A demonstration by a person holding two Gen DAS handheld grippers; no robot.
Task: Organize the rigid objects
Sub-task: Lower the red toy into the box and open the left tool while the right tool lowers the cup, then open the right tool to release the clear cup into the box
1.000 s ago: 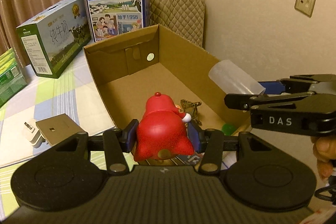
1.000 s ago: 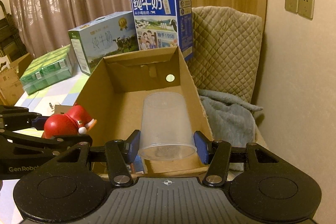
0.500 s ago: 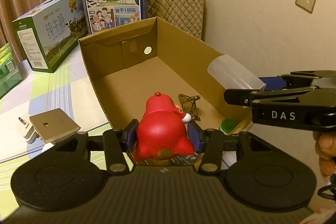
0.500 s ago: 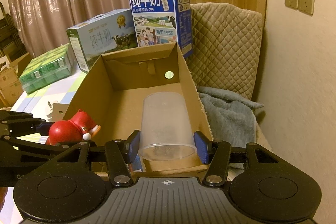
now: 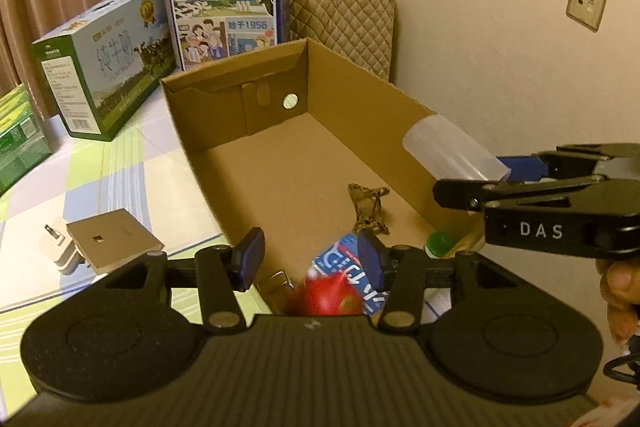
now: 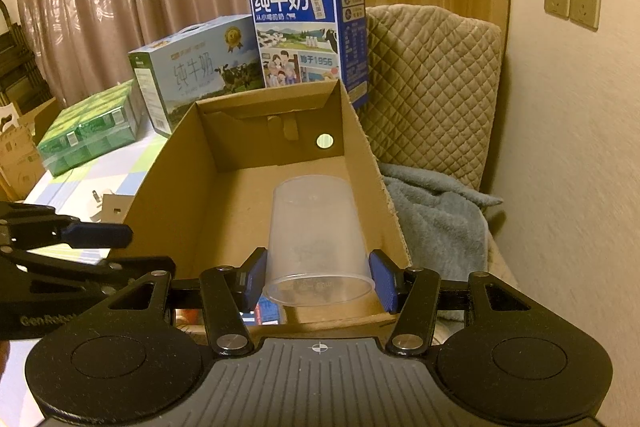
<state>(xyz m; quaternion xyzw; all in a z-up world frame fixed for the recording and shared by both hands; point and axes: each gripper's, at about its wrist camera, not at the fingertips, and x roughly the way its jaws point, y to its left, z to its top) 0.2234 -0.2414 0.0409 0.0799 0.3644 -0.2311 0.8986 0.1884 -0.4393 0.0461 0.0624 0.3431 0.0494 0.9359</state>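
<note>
The right gripper [image 6: 318,277] clamps a light, thin, slippery clear plastic cup [image 6: 316,239] near its rim, over the cardboard box [image 6: 360,143]; squeeze gently. The left gripper [image 5: 310,261] stands open and empty above the red toy [image 5: 326,297] in the box.

Black tongs [image 5: 310,259] with blue pads [image 5: 252,257], silver screws, ridged grey housing, "DAS" lettering on the other.

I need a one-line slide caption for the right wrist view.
Right tongs grip a clear plastic cup above an open cardboard box, milk cartons behind.
</note>
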